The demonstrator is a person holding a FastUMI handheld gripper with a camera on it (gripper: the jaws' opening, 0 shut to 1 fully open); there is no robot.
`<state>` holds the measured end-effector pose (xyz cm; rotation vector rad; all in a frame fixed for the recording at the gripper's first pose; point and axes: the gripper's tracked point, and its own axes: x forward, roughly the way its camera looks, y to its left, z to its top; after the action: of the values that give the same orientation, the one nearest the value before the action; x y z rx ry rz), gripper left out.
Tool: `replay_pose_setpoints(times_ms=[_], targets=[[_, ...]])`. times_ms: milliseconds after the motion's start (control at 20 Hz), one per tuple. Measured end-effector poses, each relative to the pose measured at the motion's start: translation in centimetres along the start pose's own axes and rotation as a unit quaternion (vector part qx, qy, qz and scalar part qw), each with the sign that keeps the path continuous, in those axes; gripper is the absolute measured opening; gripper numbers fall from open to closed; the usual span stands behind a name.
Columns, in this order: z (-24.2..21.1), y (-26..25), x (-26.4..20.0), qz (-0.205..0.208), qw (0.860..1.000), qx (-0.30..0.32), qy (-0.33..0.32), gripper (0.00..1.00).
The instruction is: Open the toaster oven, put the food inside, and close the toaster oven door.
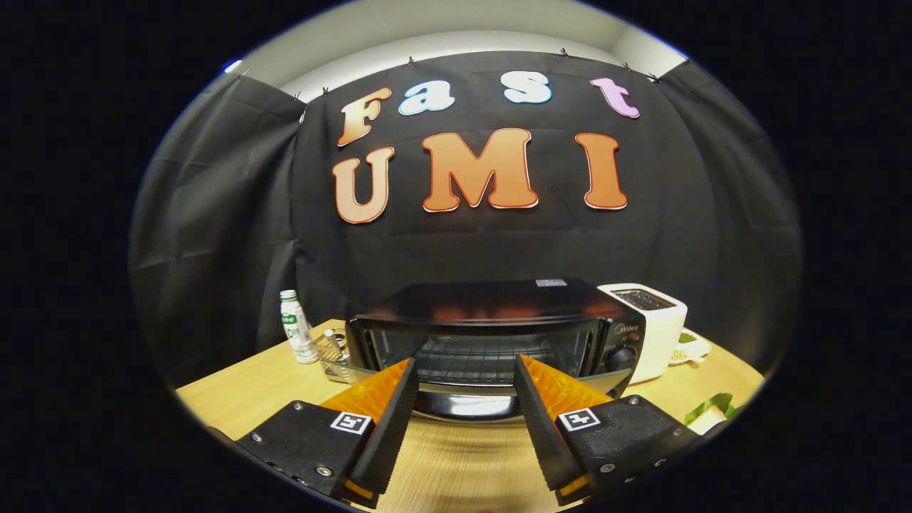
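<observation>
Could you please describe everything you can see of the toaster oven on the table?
The toaster oven is a black, glossy box standing upright on the wooden table, just beyond the open tool, whose fingers hold nothing. Its door looks dropped open toward the tool, showing a wire rack inside. A knob sits on its right-hand panel. A white toaster stands close at one side, a wire basket at the other.

Black toaster oven (491,335), white toaster (652,328), orange-and-black gripper (463,365) jaws apart, pale wooden table (242,392), white bottle (296,335)

Cloth-walled test booth: toaster oven (491,335) on wooden table (242,399).
</observation>
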<state>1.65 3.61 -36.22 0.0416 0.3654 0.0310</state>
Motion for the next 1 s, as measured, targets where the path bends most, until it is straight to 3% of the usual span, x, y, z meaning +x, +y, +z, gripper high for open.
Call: replay_pose_setpoints(times_ms=[200, 550, 750, 1000], targets=[[-6.6, 0.8, -2.1, 0.039, 0.991, 0.060, 0.109, 0.80], [-10.2, -1.5, -3.1, 0.022, 0.984, 0.088, 0.153, 0.77], [-11.9, -2.4, -4.5, 0.026, 0.977, 0.124, 0.174, 0.76], [-12.2, -2.7, -4.9, 0.037, 0.975, 0.125, 0.180, 0.76]])
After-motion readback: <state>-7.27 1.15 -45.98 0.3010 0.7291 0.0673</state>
